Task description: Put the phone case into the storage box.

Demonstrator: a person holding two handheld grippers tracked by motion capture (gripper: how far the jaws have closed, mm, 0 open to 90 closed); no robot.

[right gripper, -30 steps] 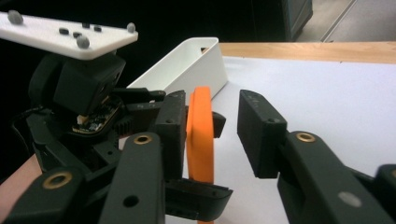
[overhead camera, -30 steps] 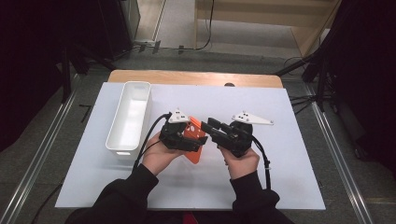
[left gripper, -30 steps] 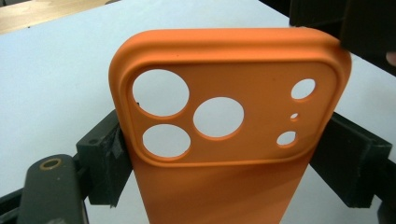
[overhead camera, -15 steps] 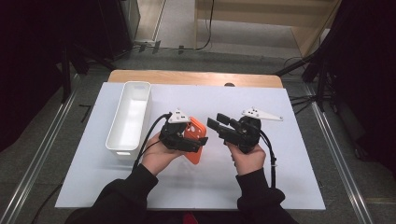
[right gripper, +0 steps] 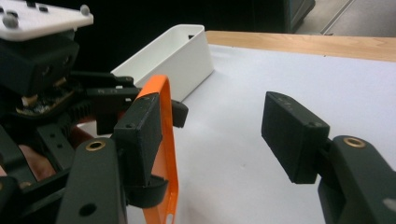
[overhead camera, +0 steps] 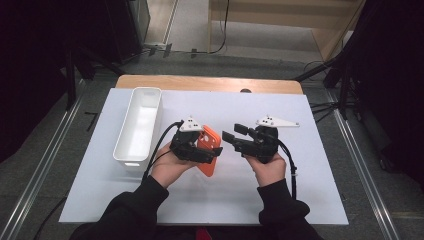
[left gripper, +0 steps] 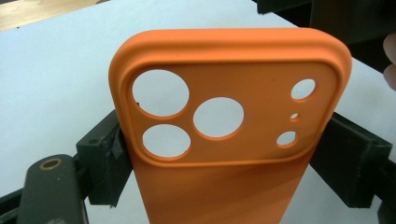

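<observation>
Since a second ago, the right gripper [overhead camera: 235, 136] has been drawing away to the person's right: earlier its jaws were meeting the orange soft-plastic phone case [overhead camera: 210, 150]; now they are standing spread and empty, apart from it. That case is remaining with the left gripper [overhead camera: 209, 153], whose jaws are pinching its two long edges just below the camera cut-outs — seen closely in the left gripper view [left gripper: 224, 140]. Held this way, the case is hanging above the white table mat [overhead camera: 300, 190], between the two hands, with the long white plastic bin [overhead camera: 137, 132] lying empty to the left. Judged from this, a hand-over or regrasp is finishing — the left gripper alone is carrying the load, and placing it in the bin is probably following.
</observation>
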